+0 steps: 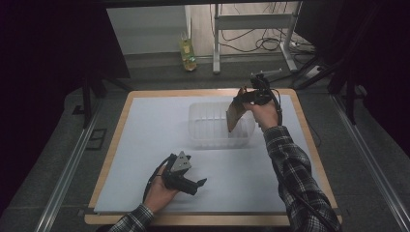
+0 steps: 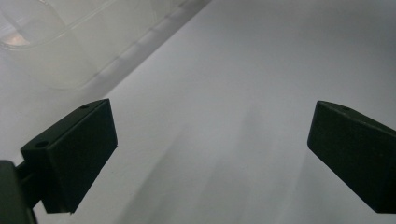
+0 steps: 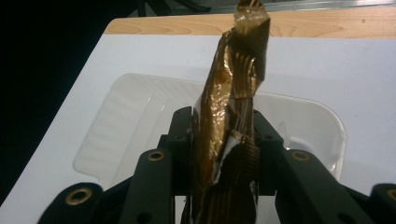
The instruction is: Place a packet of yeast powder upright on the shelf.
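Our right hand-held gripper (image 1: 243,95) pinches a crinkly gold wrapper (image 1: 235,114) above the clear tub (image 1: 203,130), left hand-held gripper (image 1: 196,183) spread idle; its thin edge could slip free.

One clear plastic tub (image 1: 220,126). One shiny gold wrapper (image 1: 235,113). Two grippers: left gripper (image 1: 202,182), right gripper (image 1: 240,95). One bottle (image 1: 188,53).

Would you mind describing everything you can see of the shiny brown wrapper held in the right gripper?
The wrapper is a flat, crinkled packet of glossy gold-brown foil-like film, with faint lengthwise stripes and a crimped far end. The right gripper is shut on its near end, jaws pressing on both faces, so it sticks out edge-on from the gripper. In the high view it hangs tilted above the clear plastic tub, its lower end over the tub's right side. Whether it touches the tub cannot be told.
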The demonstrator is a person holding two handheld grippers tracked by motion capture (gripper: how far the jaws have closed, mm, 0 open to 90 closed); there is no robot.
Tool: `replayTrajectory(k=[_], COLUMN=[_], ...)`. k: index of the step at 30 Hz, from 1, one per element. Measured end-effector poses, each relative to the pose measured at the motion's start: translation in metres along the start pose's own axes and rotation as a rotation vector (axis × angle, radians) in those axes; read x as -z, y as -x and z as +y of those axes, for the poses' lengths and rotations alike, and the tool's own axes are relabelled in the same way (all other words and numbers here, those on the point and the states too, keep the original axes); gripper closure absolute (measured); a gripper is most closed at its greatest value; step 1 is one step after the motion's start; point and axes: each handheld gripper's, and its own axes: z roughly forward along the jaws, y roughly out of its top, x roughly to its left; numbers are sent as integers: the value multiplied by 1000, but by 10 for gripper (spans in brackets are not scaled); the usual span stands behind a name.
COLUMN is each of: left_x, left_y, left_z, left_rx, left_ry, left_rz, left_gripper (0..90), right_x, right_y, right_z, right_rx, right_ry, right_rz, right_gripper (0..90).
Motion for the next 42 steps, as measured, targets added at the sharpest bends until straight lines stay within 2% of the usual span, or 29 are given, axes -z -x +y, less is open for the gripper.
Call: replayTrajectory(k=[28,33,38,41,42], left_x=[0,0,0,-1,-1], left_y=[1,2,2,2,2], left_z=[1,1,1,0,0], left_rx=[-9,-10,-14,-11,-10], left_ry=[4,2,-1,0,1], left_rz=[-3,-2,-2,-3,-2], left_gripper=[16,16,16,16,16], right_x=[-26,-28,-27,-27,-26], right_y=[-3,-1,-1,-2,-4], right_z=[-11,-15,-16,-15,-15], right_rx=[7,-1,15,38,63], right_ry=[-6,9,10,1,-4], right_rz=[-5,2,-6,-5,-9], right_gripper=[670,673,654,600,562])
